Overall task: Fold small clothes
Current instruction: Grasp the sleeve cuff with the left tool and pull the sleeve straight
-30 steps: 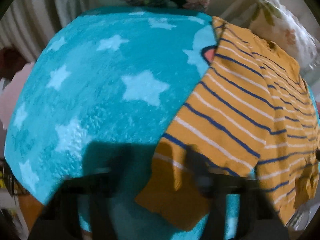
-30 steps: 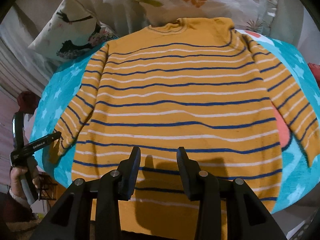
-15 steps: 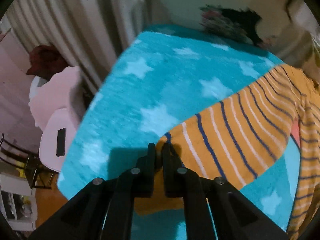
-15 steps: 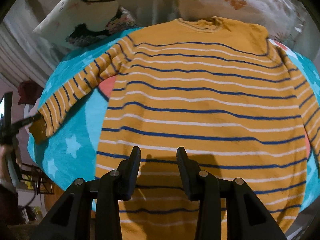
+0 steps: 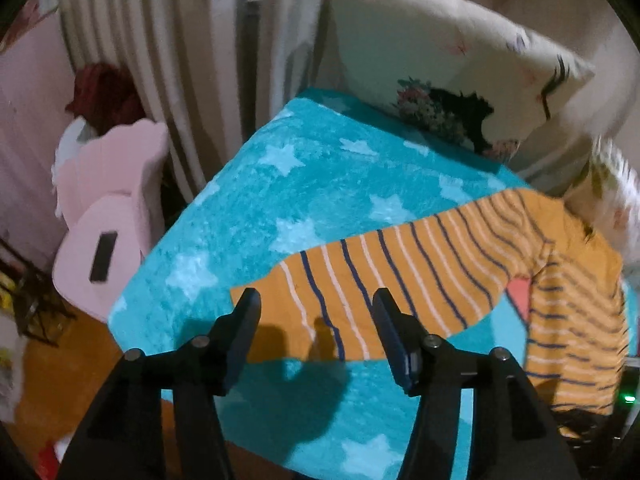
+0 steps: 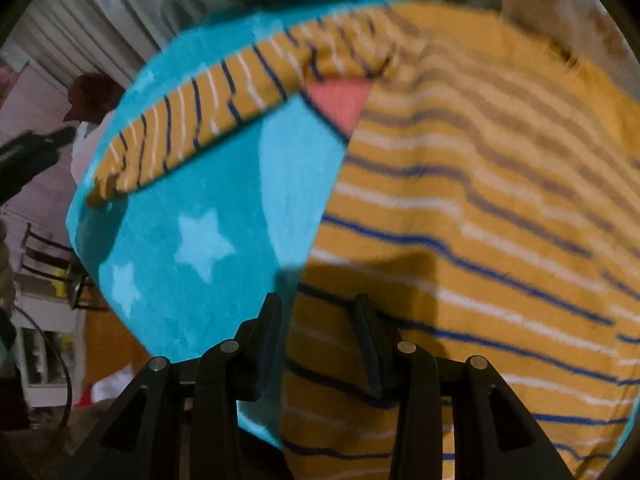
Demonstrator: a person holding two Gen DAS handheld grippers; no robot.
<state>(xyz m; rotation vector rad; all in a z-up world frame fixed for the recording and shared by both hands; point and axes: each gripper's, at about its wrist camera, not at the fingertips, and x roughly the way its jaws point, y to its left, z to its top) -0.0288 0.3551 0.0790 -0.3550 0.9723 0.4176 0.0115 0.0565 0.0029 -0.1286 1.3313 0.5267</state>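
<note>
Change: left gripper (image 5: 316, 312), pinched on the sleeve cuff half a second ago, now gapes wide above it.
Left wrist: sleeve (image 5: 380, 280) lies spread on the star blanket (image 5: 280, 184).
Right wrist: right gripper (image 6: 318, 312), fingers apart, empty, hovers over the striped sweater (image 6: 480, 240) hem.

No readable text, label, brand or number shows in either view. The striped sweater (image 5: 400, 280) carries only blue and white lines, and the teal blanket (image 5: 300, 184) only pale stars. The pillow (image 5: 440, 92) bears a printed picture without lettering.
</note>
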